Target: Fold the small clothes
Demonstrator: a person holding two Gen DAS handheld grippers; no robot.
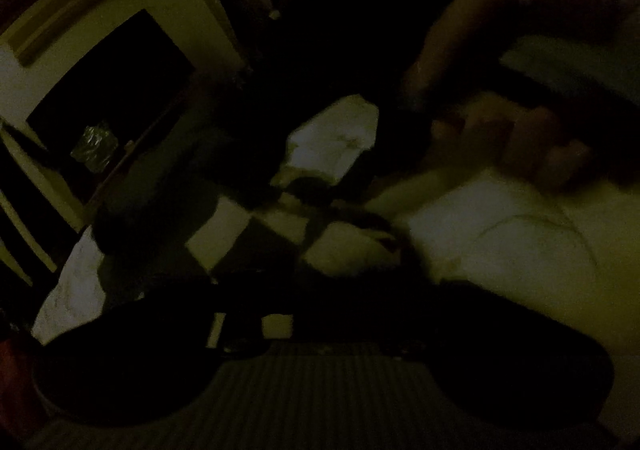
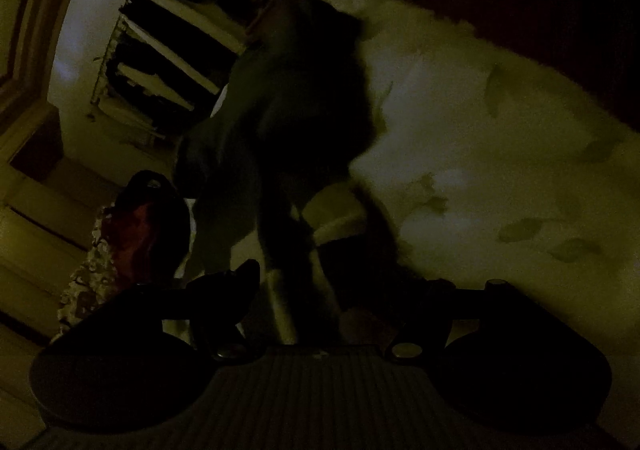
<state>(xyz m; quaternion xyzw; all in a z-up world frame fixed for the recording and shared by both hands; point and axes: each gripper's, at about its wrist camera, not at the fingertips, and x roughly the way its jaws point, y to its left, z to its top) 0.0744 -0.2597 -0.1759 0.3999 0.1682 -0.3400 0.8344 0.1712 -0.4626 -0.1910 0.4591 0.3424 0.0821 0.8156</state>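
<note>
1. Light: very poor in both wrist views. Much of the detail is blurred or lost in shadow.
2. Sheet (image 2: 500, 154): pale, with a faint leaf print. It is the surface under the work and serves as the reference for the rest of these notes.
3. Garment (image 2: 288, 130): small and dark. In the right wrist view it stands up off the sheet as a bunched, tall mass over the sheet's left part. In the left wrist view it runs as a dark band (image 1: 256, 138) across the sheet, with pale patches of sheet showing through around it.
4. Left gripper (image 1: 320, 290): low over the sheet with the garment straight ahead of it. Its jaws are lost in the dark, so I cannot tell how far apart they stand or whether they have cloth.
5. Right gripper (image 2: 312, 290): above the sheet, with the garment rising directly in front of it. I cannot tell how its jaws stand or whether they grip anything.
6. Right hand (image 1: 540, 138): above the sheet's right side, fingers curled around its dark gripper and blurred.
7. Shelf (image 2: 160, 62): beyond the sheet's left edge, with pale boards and dark gaps.
8. Red bag (image 2: 136, 230): off the sheet's left edge, below the shelf in the picture.
</note>
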